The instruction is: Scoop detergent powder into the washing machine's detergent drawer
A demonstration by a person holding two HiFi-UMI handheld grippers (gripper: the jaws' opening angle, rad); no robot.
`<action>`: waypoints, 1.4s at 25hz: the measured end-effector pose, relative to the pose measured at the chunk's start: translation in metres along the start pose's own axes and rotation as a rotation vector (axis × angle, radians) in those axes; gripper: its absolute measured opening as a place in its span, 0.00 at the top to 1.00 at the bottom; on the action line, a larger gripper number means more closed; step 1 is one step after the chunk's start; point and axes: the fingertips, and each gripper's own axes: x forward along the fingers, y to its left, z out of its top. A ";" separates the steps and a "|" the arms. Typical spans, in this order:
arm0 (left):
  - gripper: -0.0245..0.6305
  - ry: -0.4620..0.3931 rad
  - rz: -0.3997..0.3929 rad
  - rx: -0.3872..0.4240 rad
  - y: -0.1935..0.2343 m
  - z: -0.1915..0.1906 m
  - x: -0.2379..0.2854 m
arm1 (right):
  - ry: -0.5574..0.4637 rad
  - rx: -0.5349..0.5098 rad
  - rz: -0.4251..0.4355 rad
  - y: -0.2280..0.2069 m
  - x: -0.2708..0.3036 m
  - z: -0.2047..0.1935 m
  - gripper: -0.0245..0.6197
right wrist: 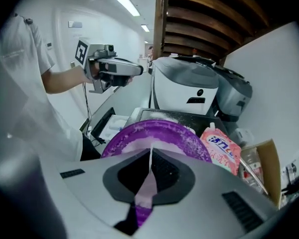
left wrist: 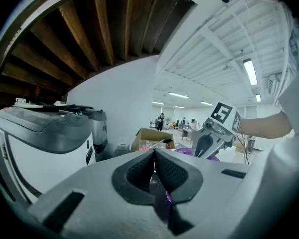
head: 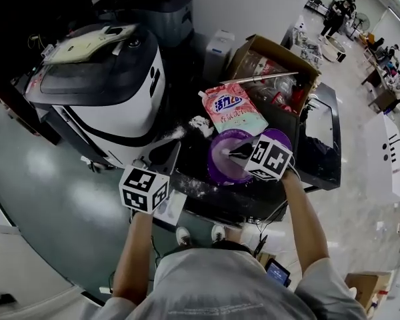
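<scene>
head view, detergent powder (head: 201, 125) on counter (head: 189, 173), glossy floor (head: 47, 179)

- Head view: from above the person's head, looking steeply down over the shoulders and both arms. The left gripper (head: 165, 153) and right gripper (head: 241, 151) sit mid-frame, with the washer (head: 100, 92) beyond them at upper left.
- Left gripper view: low and nearly level, looking along its closed jaws toward the box (left wrist: 149, 136). The washer is close at left and the right gripper at right.
- Right gripper view: just above the bowl (right wrist: 154, 133), looking along jaws clamped on a pale strip (right wrist: 148, 183) and facing the washer. The left gripper is at upper left.
- All three views share the washer, bowl and box.
</scene>
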 end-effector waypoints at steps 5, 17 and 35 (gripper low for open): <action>0.95 -0.005 0.069 -0.009 0.008 0.003 0.000 | 0.061 -0.093 0.057 0.000 0.014 0.001 0.94; 0.95 -0.012 0.161 -0.013 0.019 0.007 -0.007 | 0.200 -0.175 0.185 0.014 0.036 -0.013 0.94; 0.95 -0.012 0.155 -0.011 0.024 0.002 -0.019 | 0.194 0.029 0.325 0.038 0.035 -0.011 0.94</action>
